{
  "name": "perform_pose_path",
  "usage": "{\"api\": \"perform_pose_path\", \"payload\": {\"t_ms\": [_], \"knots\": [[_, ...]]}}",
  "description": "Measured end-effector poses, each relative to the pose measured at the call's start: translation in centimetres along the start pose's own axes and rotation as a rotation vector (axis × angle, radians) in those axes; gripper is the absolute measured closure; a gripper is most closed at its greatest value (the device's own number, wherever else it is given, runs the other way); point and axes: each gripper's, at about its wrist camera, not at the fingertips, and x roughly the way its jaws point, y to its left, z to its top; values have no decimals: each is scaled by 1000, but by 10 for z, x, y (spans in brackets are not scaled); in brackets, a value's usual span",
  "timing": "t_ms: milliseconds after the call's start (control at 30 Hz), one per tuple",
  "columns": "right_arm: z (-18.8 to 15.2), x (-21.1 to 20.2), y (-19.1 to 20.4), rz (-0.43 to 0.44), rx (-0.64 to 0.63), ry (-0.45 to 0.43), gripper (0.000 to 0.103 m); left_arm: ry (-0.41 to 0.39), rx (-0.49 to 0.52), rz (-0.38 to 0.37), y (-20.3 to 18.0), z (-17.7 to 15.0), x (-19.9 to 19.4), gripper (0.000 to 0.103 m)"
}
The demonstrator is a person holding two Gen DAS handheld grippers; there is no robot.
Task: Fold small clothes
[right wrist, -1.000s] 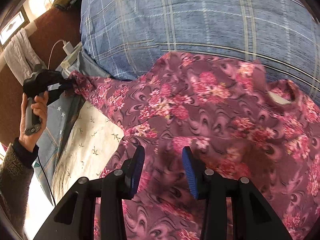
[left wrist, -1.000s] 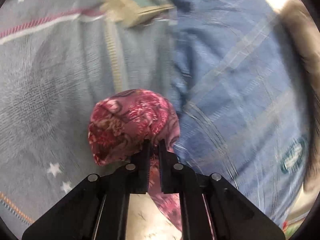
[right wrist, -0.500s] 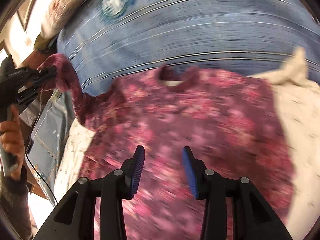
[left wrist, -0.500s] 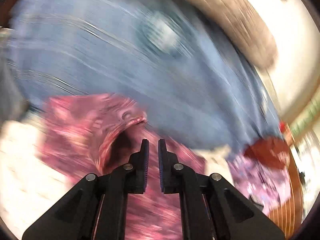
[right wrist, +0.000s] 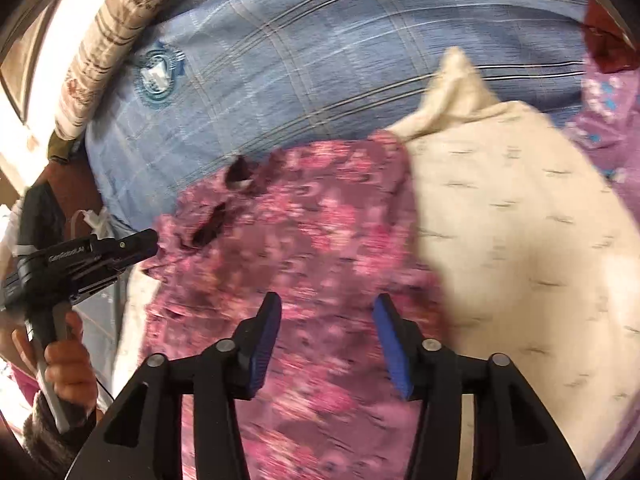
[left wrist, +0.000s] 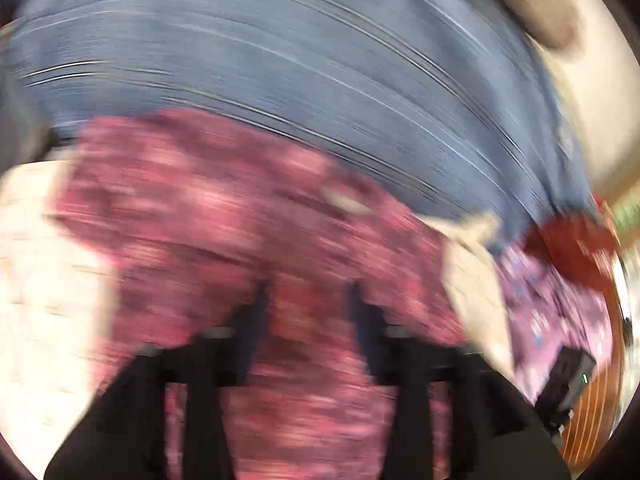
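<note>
We see the pink floral garment (right wrist: 312, 264) spread flat on cream fabric (right wrist: 520, 216), neckline toward the blue plaid pillow (right wrist: 320, 60), long axis running from us to it. Our left gripper (left wrist: 308, 304) and right gripper (right wrist: 326, 312) both hover spread wide, holding nothing.

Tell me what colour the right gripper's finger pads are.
Blue pads, clearest in the right wrist view.

Pretty sure I'm working in somebody's bedroom, looks like a regular home. Everything sits on a bed: a big blue plaid quilt (right wrist: 320, 52) with an embroidered round badge (right wrist: 157, 73), a cream sheet with small dark flecks (right wrist: 520, 216), and a beige patterned pillow (right wrist: 108, 36) at the top edge. A pink floral garment (right wrist: 304, 264) and a lilac printed cloth (right wrist: 612, 120) lie around too.
</note>
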Motion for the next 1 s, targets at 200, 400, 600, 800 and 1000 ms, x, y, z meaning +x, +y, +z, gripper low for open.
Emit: {"api": "perform_pose_path", "payload": {"t_ms": [200, 400, 600, 800, 1000], "knots": [[23, 71, 68, 186, -1, 60, 45, 10, -357, -14, 148, 30, -12, 40], [44, 152, 126, 213, 2, 114, 45, 17, -476, -73, 190, 24, 8, 40], [55, 191, 146, 208, 14, 101, 88, 31, -515, -28, 183, 33, 41, 55], [79, 115, 130, 301, -23, -43, 98, -10, -467, -169, 141, 25, 12, 100], [80, 42, 31, 166, 103, -147, 98, 99, -264, -190, 61, -37, 12, 93]]}}
